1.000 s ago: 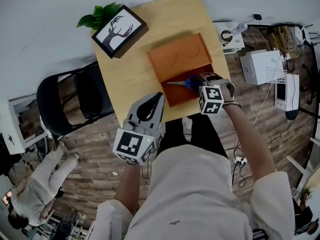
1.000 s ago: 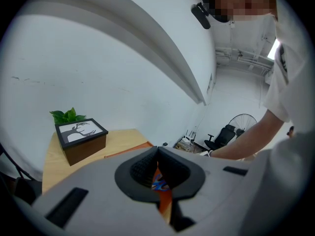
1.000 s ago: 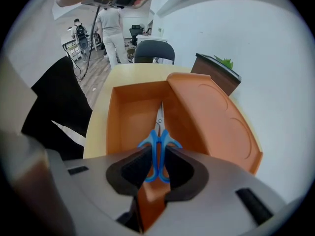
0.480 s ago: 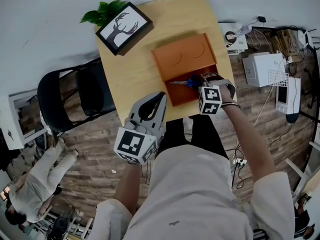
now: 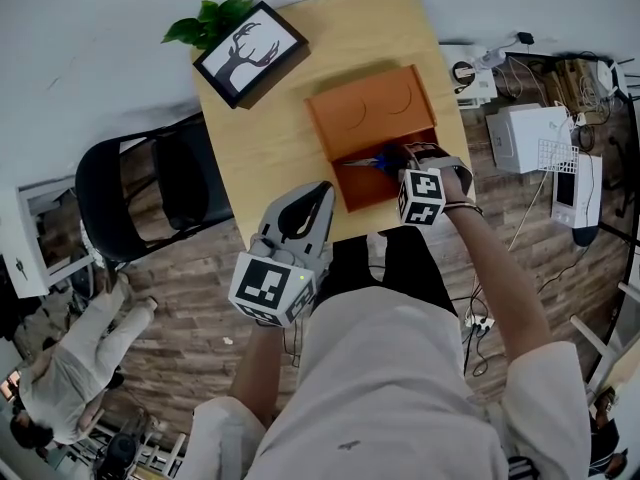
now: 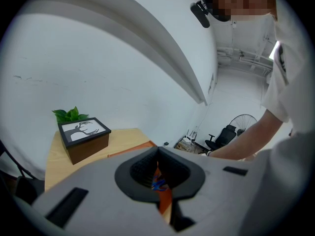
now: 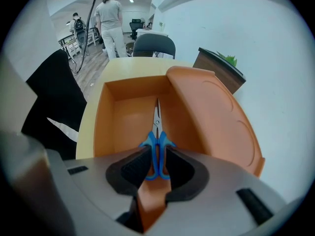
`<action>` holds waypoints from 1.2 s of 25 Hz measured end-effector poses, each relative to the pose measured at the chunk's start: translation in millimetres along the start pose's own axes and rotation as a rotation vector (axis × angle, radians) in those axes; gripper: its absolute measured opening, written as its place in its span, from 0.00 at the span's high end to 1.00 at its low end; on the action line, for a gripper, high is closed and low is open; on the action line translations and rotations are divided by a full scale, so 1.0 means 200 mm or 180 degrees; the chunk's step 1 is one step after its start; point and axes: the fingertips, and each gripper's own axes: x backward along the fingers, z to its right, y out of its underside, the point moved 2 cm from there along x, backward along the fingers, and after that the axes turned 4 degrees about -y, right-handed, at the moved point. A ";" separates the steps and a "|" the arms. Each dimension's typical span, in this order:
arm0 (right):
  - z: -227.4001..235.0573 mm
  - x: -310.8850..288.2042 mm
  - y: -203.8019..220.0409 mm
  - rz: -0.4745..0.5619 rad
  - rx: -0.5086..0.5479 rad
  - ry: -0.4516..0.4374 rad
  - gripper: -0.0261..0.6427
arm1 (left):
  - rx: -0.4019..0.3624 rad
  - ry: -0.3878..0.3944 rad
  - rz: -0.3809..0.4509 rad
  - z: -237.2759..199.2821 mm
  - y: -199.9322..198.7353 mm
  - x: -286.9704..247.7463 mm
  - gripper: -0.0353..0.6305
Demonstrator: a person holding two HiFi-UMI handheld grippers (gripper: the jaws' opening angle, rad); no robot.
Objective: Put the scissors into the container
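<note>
An orange container [image 5: 391,183] stands open on the wooden table [image 5: 270,138], its lid [image 5: 368,111] tipped back on the far side. The blue-handled scissors [image 5: 362,163] hang over the open box, blades pointing left. My right gripper [image 5: 393,160] is shut on their handles. In the right gripper view the scissors [image 7: 156,149] point straight into the container [image 7: 105,113], between my right gripper's [image 7: 156,165] pads, with the lid [image 7: 211,117] to the right. My left gripper [image 5: 318,196] hovers shut at the table's near edge, holding nothing; in its own view the left gripper [image 6: 157,173] shows only a thin slit.
A framed deer picture [image 5: 249,51] and a green plant [image 5: 205,23] sit at the table's far left corner. A black chair [image 5: 140,203] stands left of the table. White appliances and cables [image 5: 525,133] lie on the floor to the right. A person [image 5: 70,368] is at lower left.
The right gripper has edged slightly farther over the open box with the scissors still in it. The left gripper has stayed where it was.
</note>
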 end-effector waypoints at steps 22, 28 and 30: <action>-0.02 0.33 -0.02 0.0230 -0.0121 0.0532 0.89 | -0.0149 0.0049 0.0100 0.12 -0.02 0.07 0.94; -0.07 0.46 -0.01 0.0376 -0.0085 0.0659 0.92 | -0.0163 -0.0027 0.0138 0.23 -0.02 0.09 0.94; -0.11 0.51 -0.01 0.0433 -0.0079 0.0691 0.93 | -0.0143 -0.0050 0.0158 0.29 -0.01 0.12 0.94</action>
